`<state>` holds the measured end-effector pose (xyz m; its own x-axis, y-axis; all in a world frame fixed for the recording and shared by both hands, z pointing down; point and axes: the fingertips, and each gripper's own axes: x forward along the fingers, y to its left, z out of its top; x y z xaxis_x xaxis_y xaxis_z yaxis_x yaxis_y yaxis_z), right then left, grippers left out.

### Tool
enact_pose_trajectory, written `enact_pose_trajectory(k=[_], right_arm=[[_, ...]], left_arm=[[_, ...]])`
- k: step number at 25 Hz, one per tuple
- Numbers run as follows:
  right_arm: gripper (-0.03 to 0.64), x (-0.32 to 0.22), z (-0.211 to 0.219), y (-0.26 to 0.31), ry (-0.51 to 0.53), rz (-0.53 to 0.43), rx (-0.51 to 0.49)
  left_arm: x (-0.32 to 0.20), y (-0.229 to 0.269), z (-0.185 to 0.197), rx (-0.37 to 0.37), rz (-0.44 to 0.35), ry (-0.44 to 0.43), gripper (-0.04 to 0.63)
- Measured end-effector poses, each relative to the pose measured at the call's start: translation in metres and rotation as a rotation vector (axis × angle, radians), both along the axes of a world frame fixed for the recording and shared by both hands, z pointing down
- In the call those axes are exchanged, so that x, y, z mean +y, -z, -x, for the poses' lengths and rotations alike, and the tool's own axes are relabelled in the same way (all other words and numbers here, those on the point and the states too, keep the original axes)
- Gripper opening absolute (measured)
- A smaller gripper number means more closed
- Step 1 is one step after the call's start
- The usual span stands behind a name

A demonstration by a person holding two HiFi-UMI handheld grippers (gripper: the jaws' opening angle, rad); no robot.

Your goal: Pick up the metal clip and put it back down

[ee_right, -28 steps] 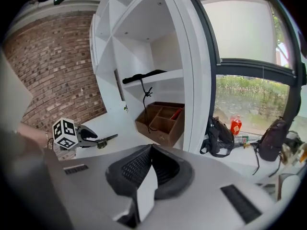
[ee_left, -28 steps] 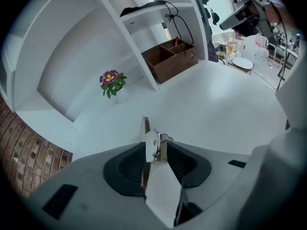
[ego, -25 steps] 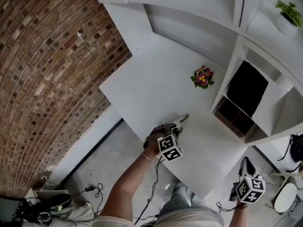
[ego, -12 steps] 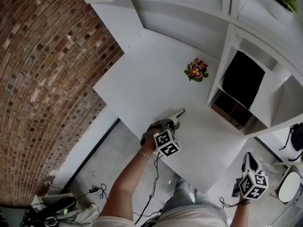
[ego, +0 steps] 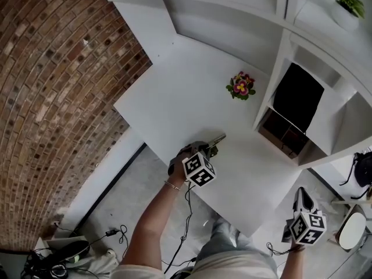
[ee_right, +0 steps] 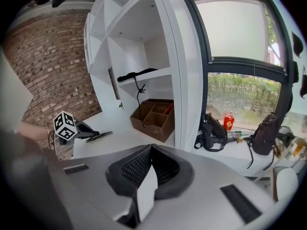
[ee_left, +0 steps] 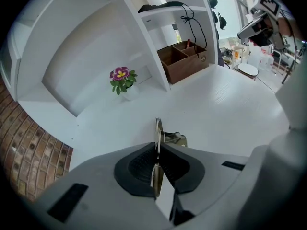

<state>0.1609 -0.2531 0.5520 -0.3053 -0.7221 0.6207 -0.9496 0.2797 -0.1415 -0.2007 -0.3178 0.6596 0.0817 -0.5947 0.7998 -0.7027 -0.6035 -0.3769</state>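
The metal clip (ego: 218,138) is on the white table (ego: 174,103) near its front edge. My left gripper (ego: 210,149) points down at it, and its jaws have just been closing on it. In the left gripper view the thin clip (ee_left: 158,128) stands edge-on between the black pads (ee_left: 139,164), which press on it; my left gripper (ee_left: 156,150) is shut on it. My right gripper (ego: 302,200) hangs off the table's right corner. Its jaws meet with nothing between them in the right gripper view (ee_right: 151,147).
A small flower pot (ego: 240,86) stands at the table's back. A brown wooden organiser (ego: 282,138) sits in the white shelf unit at the right, a black item (ego: 297,106) above it. A brick wall (ego: 52,97) is at the left. Bags (ee_right: 213,131) lie by the window.
The left gripper's marker cube has rolled a little and shifted slightly toward me, with the clip still at its tips. The right gripper has stayed where it was.
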Motion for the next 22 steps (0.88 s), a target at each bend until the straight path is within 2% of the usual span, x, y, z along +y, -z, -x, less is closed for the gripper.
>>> enact_pose_trajectory(k=[4, 8, 16, 19, 22], right_arm=[[0.0, -0.004, 0.003, 0.003, 0.027, -0.01, 0.005], [0.0, -0.011, 0.012, 0.01, 0.077, -0.027, 0.01], [0.0, -0.038, 0.056, 0.037, 0.247, -0.108, -0.006], [0.0, -0.042, 0.075, 0.052, 0.308, -0.144, -0.014], [0.0, -0.045, 0.1, 0.07, 0.379, -0.183, -0.025]], left_arm=[[0.003, 0.007, 0.007, 0.066, -0.015, 0.084, 0.023], [0.013, 0.026, 0.011, 0.149, -0.068, 0.196, 0.023], [0.052, 0.082, 0.019, 0.424, -0.227, 0.578, 0.023], [0.076, 0.102, 0.016, 0.501, -0.281, 0.685, 0.023], [0.101, 0.13, 0.018, 0.57, -0.375, 0.803, 0.023]])
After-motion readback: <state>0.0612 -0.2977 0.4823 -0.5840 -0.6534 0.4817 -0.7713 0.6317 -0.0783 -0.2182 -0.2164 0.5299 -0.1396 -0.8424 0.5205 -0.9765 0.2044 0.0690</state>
